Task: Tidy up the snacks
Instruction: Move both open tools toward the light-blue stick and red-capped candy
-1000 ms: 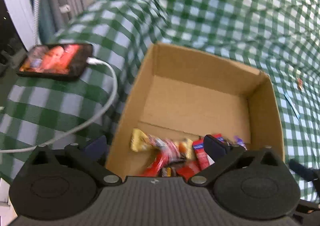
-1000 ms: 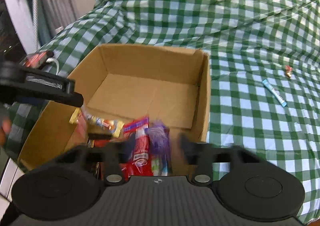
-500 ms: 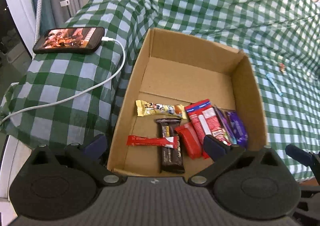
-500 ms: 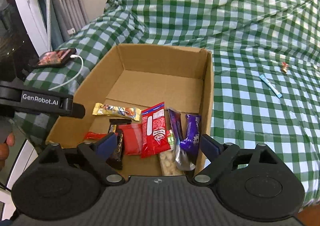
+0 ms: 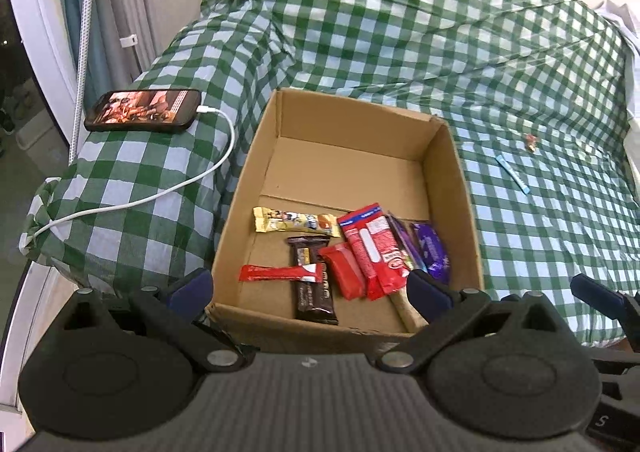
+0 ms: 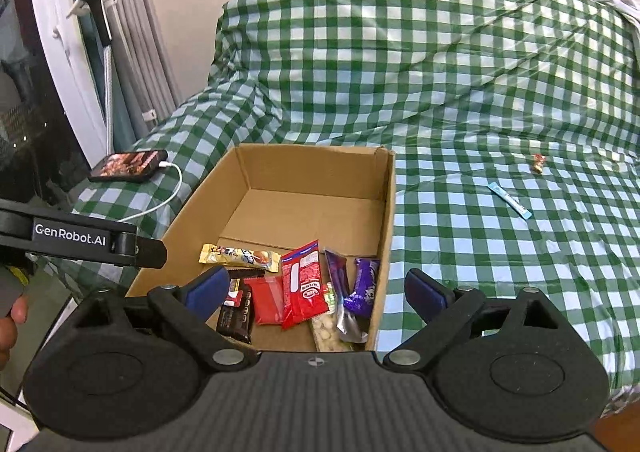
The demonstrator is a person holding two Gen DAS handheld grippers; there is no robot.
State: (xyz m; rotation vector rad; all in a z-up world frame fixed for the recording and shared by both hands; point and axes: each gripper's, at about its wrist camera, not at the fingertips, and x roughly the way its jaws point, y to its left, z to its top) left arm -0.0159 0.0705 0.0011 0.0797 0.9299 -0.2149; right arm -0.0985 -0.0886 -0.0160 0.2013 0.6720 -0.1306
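Claws [image 5: 308, 290] [image 6: 316, 290] spread wide above box [image 5: 460, 188]

Cardboard box [image 6: 384, 204] holds snacks [image 6: 301, 284] (right tool [image 6: 316, 290] spread, empty).

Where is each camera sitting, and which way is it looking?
Left wrist: sits on the left gripper, looking forward and down into the cardboard box of snacks; its own two open fingers show, and part of the other gripper at the right edge.
Right wrist: sits on the right gripper, looking over the box's near right corner; its open fingers show, plus the left gripper's arm and a hand at the left edge.
Shared: the box, yellow bar, phone, blue stick on the checked cloth.
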